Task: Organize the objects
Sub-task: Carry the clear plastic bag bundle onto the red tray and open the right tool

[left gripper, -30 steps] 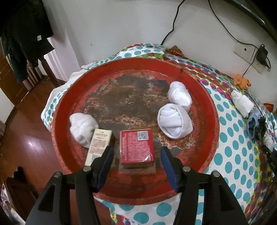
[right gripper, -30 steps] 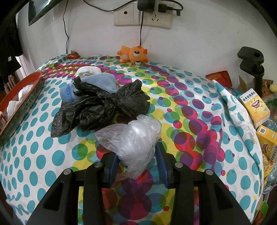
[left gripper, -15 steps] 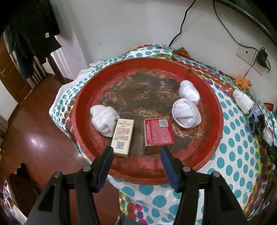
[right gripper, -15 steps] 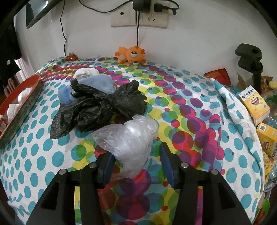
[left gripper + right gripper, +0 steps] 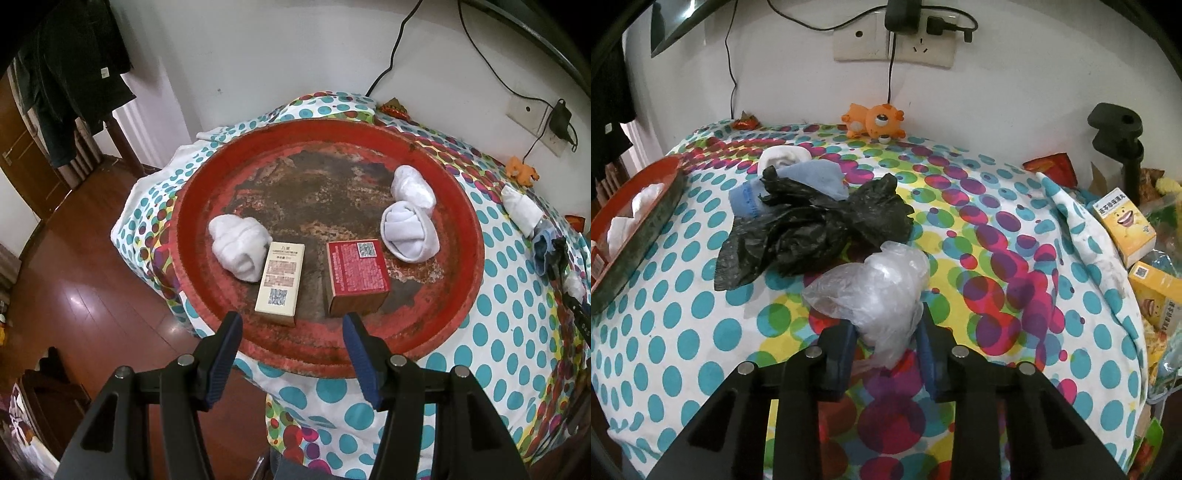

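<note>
Your right gripper [image 5: 886,328] has just been closing, and its 2 blue pads now press on the lower end of the clear plastic bag [image 5: 873,293] at the center of the right wrist view. The bag's crumpled bulk rises above the pads.

Directly above and left of it, a black plastic bag [image 5: 812,229] lies on the dotted tablecloth [image 5: 1015,258], overlapping a blue sock [image 5: 820,179]. A white sock roll [image 5: 783,157] sits just behind the blue one. An orange toy [image 5: 873,120] lies at the top center against the wall.

Your left gripper [image 5: 291,330] stands wide open with nothing between its pads, at the lower center of the left wrist view, over the near rim of the red tray [image 5: 207,177].

Inside the tray, just above the pads, you see 2 boxes side by side but apart: a beige box [image 5: 280,282] on the left and a red box [image 5: 358,267] on the right. A white sock bundle [image 5: 238,247] touches the beige box's left edge. 2 more rolled white socks [image 5: 410,232] lie at the tray's right.
</note>
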Demonstrator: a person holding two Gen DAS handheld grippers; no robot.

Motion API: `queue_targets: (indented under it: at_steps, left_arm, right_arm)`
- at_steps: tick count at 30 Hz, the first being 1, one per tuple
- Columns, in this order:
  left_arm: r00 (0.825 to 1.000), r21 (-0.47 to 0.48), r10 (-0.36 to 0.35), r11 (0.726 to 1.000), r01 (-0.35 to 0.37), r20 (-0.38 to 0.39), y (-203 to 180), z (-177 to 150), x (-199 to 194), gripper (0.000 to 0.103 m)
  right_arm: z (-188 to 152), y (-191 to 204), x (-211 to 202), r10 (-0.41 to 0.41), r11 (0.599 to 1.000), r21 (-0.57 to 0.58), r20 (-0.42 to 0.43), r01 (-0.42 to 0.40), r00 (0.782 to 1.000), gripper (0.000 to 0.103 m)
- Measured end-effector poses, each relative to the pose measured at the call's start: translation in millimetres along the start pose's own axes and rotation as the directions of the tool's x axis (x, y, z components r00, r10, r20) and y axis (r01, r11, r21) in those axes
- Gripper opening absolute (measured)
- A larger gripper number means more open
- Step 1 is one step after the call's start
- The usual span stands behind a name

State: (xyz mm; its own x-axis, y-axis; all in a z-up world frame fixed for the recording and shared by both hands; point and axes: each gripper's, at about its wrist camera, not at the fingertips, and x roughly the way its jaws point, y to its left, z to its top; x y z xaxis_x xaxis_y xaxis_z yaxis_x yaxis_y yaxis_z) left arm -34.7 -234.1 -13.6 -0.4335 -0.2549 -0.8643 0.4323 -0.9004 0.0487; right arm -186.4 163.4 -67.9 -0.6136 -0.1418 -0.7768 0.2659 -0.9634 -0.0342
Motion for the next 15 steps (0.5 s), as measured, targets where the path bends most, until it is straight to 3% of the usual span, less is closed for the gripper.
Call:
queue_targets:
  at_steps: [5,15]
  left_arm:
    - [1.0,-0.009,-0.009,1.0,0.009,0.0,7.2,-3.0,-1.5,0.058]
    - [1.0,-0.043,-0.007,0.999,0.007,0.002,32.7,-10.3,-0.1,0.058]
  right_arm:
    - [-0.4,12.6,-11.1,-0.001,1.0,0.001,0.006,0.001,1.0,0.029]
    - [2.6,92.0,-38.4,0.15,0.985,-0.094,0.035,-0.146,0.988,0.029]
